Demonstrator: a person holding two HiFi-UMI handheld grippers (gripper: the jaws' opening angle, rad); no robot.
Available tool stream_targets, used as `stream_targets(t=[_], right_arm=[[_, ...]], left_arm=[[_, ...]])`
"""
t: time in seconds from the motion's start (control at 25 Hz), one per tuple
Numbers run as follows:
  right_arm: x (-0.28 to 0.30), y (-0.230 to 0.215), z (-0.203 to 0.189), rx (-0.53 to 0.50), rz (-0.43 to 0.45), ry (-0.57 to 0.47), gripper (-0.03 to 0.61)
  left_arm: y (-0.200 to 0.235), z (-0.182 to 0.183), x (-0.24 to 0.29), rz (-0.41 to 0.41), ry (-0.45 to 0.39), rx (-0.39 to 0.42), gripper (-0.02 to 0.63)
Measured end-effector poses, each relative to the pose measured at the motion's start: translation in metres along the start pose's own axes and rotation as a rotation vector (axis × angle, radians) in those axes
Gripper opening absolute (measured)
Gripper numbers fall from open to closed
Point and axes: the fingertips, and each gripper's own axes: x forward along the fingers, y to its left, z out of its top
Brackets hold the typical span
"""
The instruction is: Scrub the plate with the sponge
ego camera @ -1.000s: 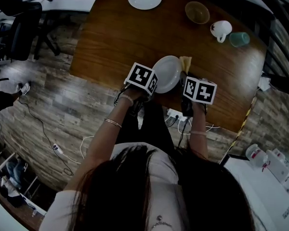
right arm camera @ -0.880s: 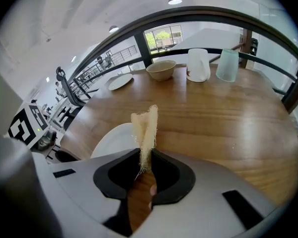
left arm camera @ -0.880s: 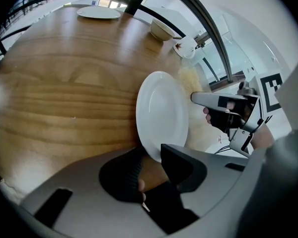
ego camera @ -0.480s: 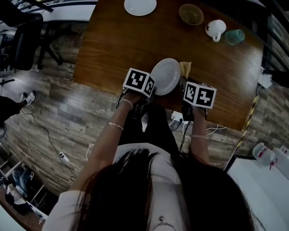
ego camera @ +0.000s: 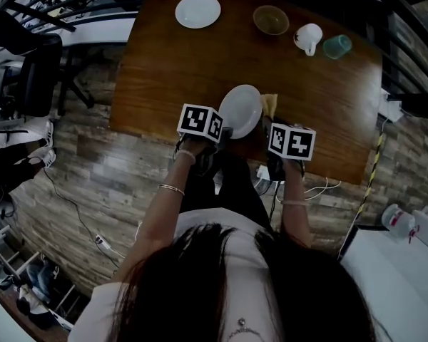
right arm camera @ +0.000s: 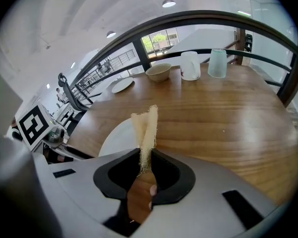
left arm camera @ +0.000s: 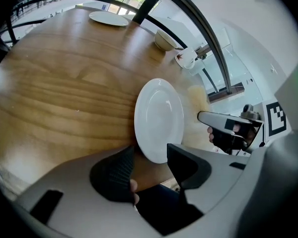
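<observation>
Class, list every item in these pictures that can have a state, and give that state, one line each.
left gripper, open; its jaws have just been opening, either side of the near plate, not pressing it.
right gripper, shut on the sponge.
sponge, pinched, sticking up.
near plate, lying on the table, ungripped.
far plate, flat, empty.
bowl, upright.
mug, upright.
teal cup, upright.

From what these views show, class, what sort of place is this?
Probably an office or lab workspace, not a kitchen: an office chair stands on wood-look flooring, loose cables trail across it, and crockery sits on a wooden table.
</observation>
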Motion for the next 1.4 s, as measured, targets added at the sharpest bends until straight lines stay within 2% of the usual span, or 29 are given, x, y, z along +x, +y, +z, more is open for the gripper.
stream_targets(t=[0.32,0.56,1.16,1.4], right_arm=[[-0.010,0.004,-0.001,0.010,0.002,-0.024,0.084],[-0.024,0.004,-0.003,0.015,-0.004,-0.048,0.084],[-0.061,0.014,0.004,-0.035,-0.030,-0.125,0.084],[-0.071,0.019,0.020,-0.051,-0.018,-0.182,0.084]], left_arm=[[0.001,0.004,-0.018,0.027,-0.058,0.009,0.204],[-0.007,0.009,-0.030,0.046,-0.132,0.021,0.204],[-0.043,0.028,-0.068,0.069,-0.265,0.154,0.204],[-0.054,0.040,-0.084,0.090,-0.321,0.225,0.204]])
